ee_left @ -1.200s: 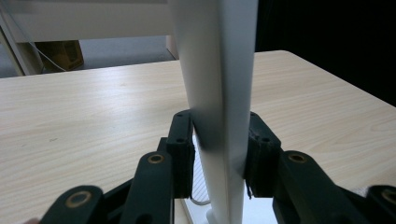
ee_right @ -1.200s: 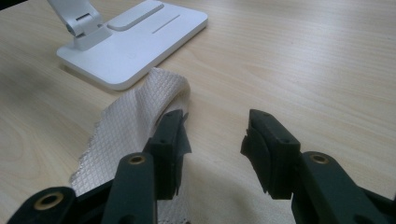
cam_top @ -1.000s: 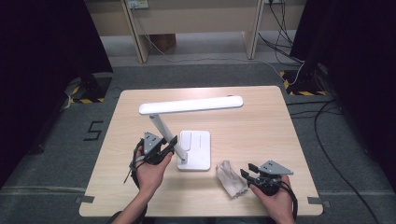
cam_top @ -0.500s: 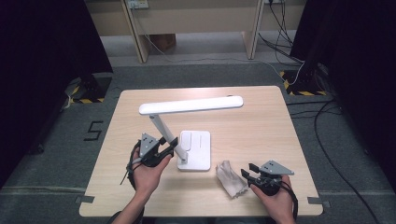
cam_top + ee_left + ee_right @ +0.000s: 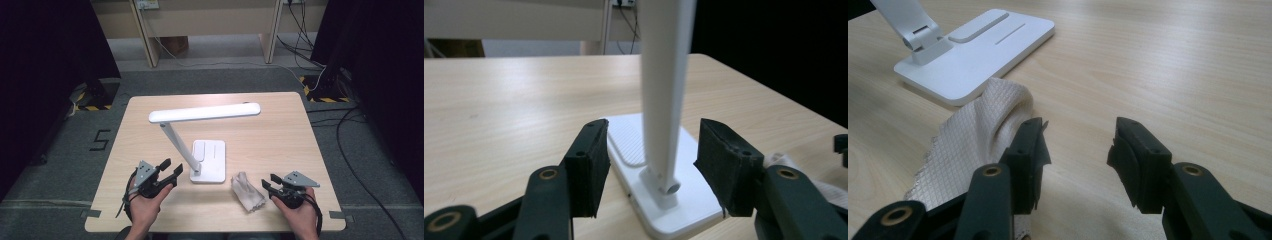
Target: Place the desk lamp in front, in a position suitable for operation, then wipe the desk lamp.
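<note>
The pale wooden rectangular table (image 5: 280, 130) carries everything here, and the biggest thing on it is the white plastic desk lamp (image 5: 205, 113), its long flat head stretched level across the middle of the table, its slanted stem dropping to a flat rectangular white base (image 5: 212, 160) that sits toward the near edge, about midway along it. To the right of that base, close to the near edge, lies the crumpled off-white waffle-weave cloth (image 5: 247, 191), one fold almost touching the base corner in the right gripper view (image 5: 983, 130). The left gripper (image 5: 170, 172) hovers near the left part of the near edge, jaws pointed at the foot of the stem; they have just been opening, and in the left gripper view the stem (image 5: 664, 100) stands between the pads without either pad touching it. The right gripper (image 5: 268, 183) rests by the near right corner, jaws spread wide over bare wood, the cloth just beside its left pad, nothing gripped.
</note>
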Tool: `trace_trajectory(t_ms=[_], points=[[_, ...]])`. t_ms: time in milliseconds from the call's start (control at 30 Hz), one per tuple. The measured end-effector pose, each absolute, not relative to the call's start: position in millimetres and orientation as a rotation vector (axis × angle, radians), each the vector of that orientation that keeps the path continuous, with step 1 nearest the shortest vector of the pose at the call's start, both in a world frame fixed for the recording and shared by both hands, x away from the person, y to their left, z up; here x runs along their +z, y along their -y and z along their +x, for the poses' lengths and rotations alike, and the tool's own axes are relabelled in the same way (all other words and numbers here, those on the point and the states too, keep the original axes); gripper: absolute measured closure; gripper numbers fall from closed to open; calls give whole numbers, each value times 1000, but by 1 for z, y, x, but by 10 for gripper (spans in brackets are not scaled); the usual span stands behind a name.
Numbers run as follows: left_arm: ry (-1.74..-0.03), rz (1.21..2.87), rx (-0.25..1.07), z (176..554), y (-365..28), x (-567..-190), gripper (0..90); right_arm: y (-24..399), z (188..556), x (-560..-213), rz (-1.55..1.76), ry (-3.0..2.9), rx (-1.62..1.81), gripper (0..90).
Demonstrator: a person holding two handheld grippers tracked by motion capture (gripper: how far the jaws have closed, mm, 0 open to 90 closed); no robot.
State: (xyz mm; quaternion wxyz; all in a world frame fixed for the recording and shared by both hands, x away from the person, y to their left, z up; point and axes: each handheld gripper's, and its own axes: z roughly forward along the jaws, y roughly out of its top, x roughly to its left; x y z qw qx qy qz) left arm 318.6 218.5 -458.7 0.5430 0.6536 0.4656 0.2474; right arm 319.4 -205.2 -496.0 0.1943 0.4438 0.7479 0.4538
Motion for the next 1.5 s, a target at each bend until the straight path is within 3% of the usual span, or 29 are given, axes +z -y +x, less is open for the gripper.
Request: trace_trajectory(t_ms=[433, 867, 1500], points=[[-1126, 1590, 535, 318, -222, -475, 410, 202, 322, -495, 1236, -2111, 1282, 555], [-1111, 1661, 481, 318, -216, -487, 408, 191, 324, -482, 1199, -2235, 1278, 609], [-1082, 1705, 442, 317, -206, -493, 415, 160, 337, -491, 1201, -2448, 1105, 539]])
